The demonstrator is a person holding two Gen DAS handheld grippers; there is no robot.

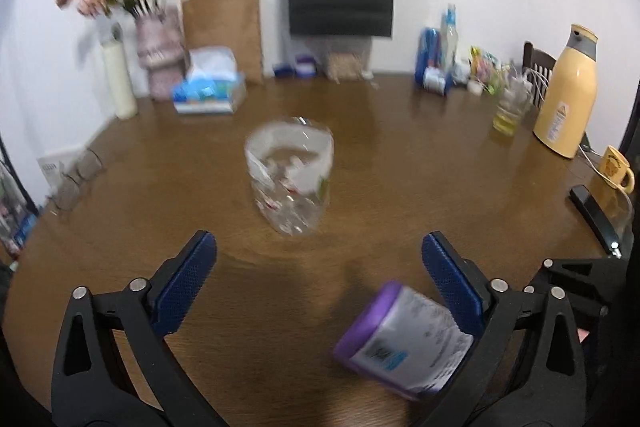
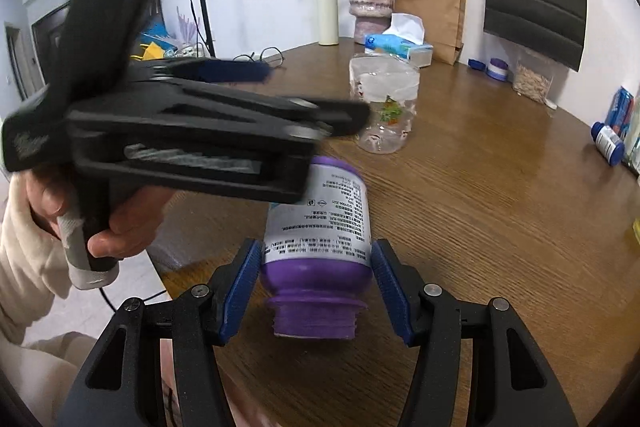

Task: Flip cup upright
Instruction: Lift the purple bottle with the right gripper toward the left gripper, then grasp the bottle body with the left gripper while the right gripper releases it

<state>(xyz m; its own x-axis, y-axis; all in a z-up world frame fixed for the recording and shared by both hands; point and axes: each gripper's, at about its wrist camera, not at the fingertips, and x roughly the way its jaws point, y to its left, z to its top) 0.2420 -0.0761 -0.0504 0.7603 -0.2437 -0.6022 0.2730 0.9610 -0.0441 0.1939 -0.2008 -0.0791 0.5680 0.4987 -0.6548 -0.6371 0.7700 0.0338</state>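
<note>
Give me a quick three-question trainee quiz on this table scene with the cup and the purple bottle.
1. True or false: the left tool is shut on the clear cup.
2. What lies between the right tool fingers? A) yellow mug B) purple bottle C) tissue box
3. Fill in: the purple bottle's threaded neck has no ____ on it.
Key: 1 false, it is open with nothing in it; 2 B; 3 cap.

Cup (image 1: pixel 289 178) motion-blurred — print unreadable; purple bottle (image 1: pixel 404 341) partly hidden.
</note>
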